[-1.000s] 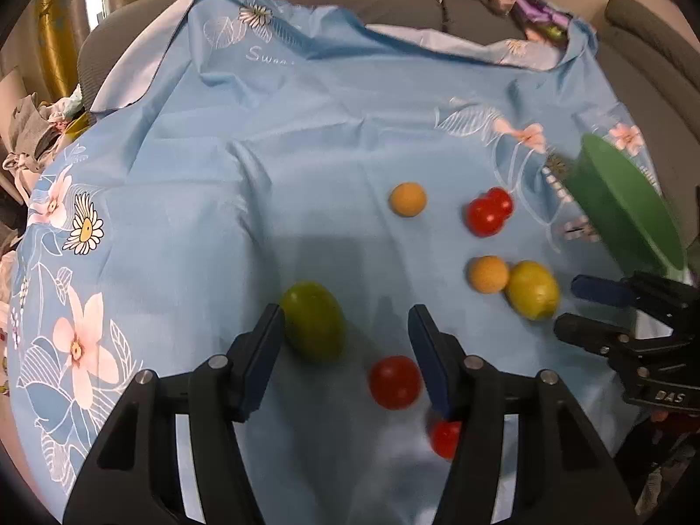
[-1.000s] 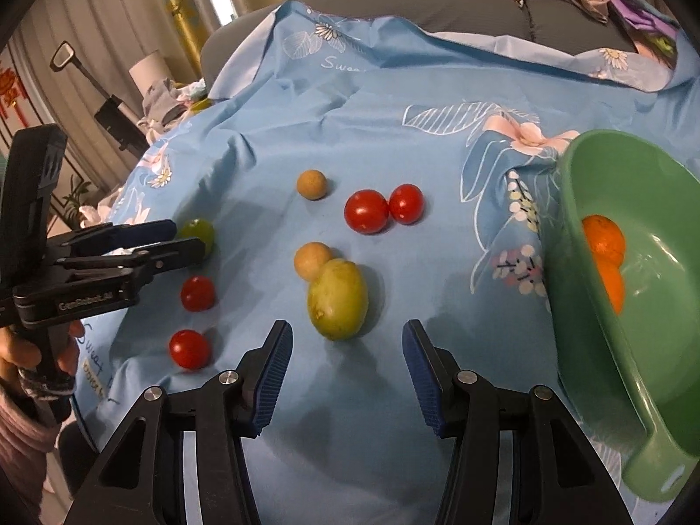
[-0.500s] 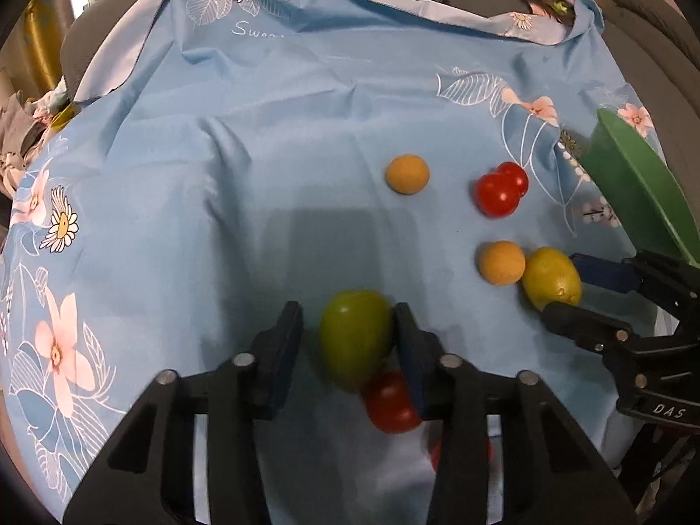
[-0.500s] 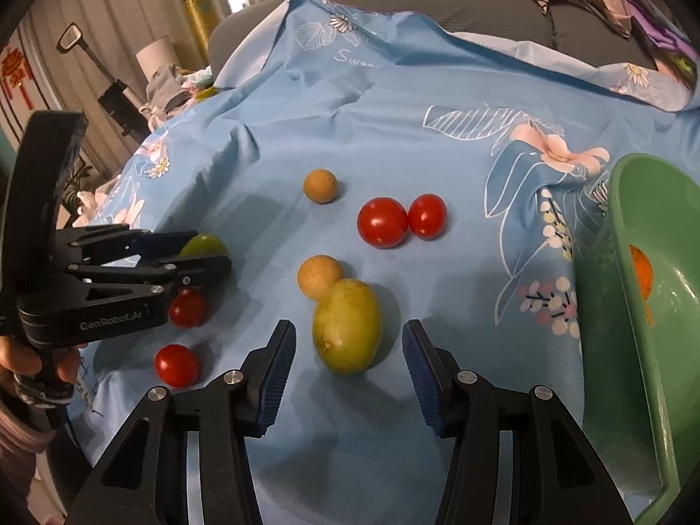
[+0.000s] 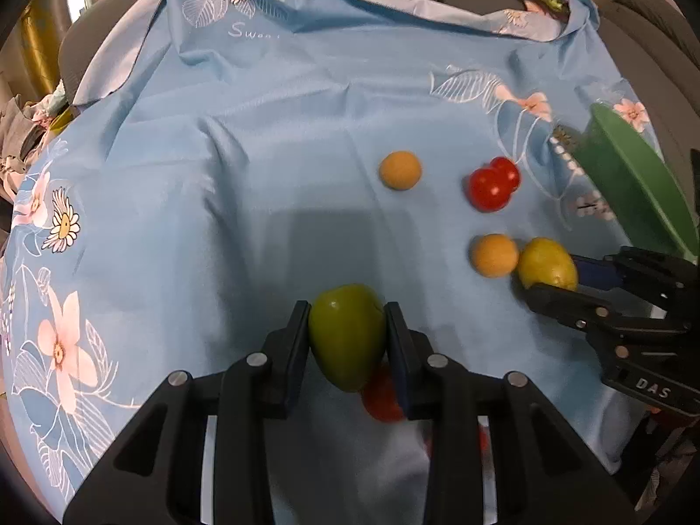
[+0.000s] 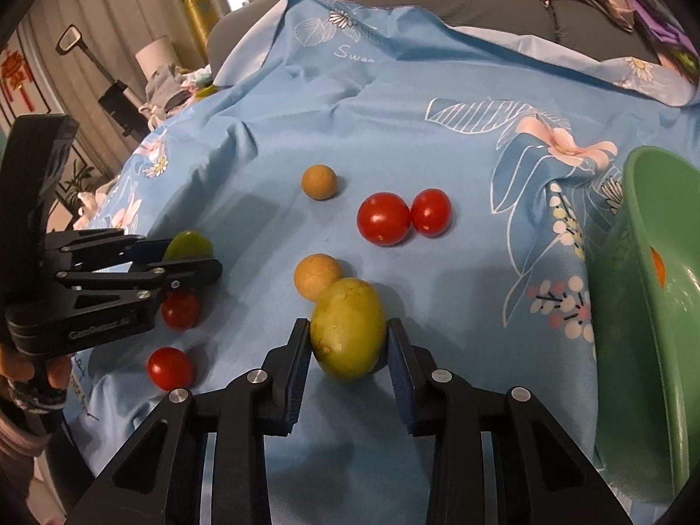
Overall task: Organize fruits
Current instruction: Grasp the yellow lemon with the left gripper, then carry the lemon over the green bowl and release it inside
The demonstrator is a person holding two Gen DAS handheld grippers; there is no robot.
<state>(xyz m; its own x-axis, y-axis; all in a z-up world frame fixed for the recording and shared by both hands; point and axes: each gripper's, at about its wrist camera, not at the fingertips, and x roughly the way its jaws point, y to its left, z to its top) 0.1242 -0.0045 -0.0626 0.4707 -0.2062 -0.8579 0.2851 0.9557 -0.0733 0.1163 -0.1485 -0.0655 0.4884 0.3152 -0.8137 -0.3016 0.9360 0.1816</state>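
My left gripper (image 5: 348, 334) clamped green fruit (image 5: 348, 336) on blue cloth (image 5: 245, 175). Right gripper (image 6: 348, 343) bracketed yellow-green fruit (image 6: 348, 328) — pads near-touching, grip not confirmed. Step: double pickup. Next — lift both, carry to green bowl (image 6: 656, 306).

Four tomatoes (image 6: 383, 218), two tan balls (image 6: 319, 181), two green fruits (image 6: 348, 328) (bowl's oranges (image 6: 657, 267) perhaps two).

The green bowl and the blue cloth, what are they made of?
The green bowl looks like plastic: one even colour, a smooth wall and a soft shine inside. The blue cloth looks like thin woven fabric, matte, with printed flowers; it creases and folds over the sofa. Neither can be told for sure from looks alone.
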